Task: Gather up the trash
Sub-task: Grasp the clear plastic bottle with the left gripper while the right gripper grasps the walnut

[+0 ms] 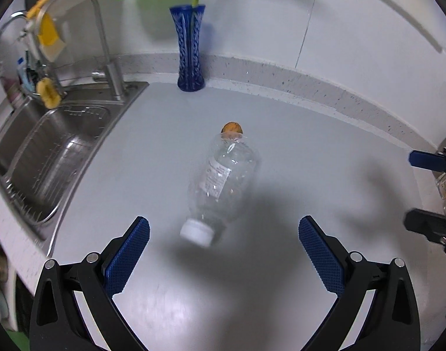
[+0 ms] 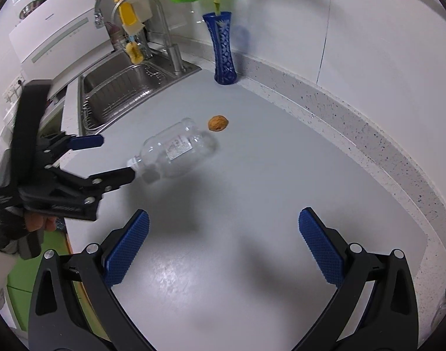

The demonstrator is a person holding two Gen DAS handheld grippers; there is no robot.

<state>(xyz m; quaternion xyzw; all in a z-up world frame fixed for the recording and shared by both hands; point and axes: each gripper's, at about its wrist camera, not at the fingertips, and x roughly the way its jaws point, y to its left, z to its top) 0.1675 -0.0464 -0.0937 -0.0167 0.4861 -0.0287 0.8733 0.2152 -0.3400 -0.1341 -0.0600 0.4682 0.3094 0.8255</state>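
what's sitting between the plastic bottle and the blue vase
A walnut lies just past the bottle; beyond it, bare counter up to the vase. The right wrist view shows it best.

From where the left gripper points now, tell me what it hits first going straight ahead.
Probably the white cap of the clear plastic bottle, lying just ahead of the left gripper, whose jaws are open; depth is uncertain.

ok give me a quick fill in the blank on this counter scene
1. The clear plastic bottle lies on its ____.
2. The bottle's cap is ____ in colour.
3. The tall patterned vase is ____ in colour.
4. Both the left gripper and the right gripper have their jaws ____.

Missing words: side; white; blue; open
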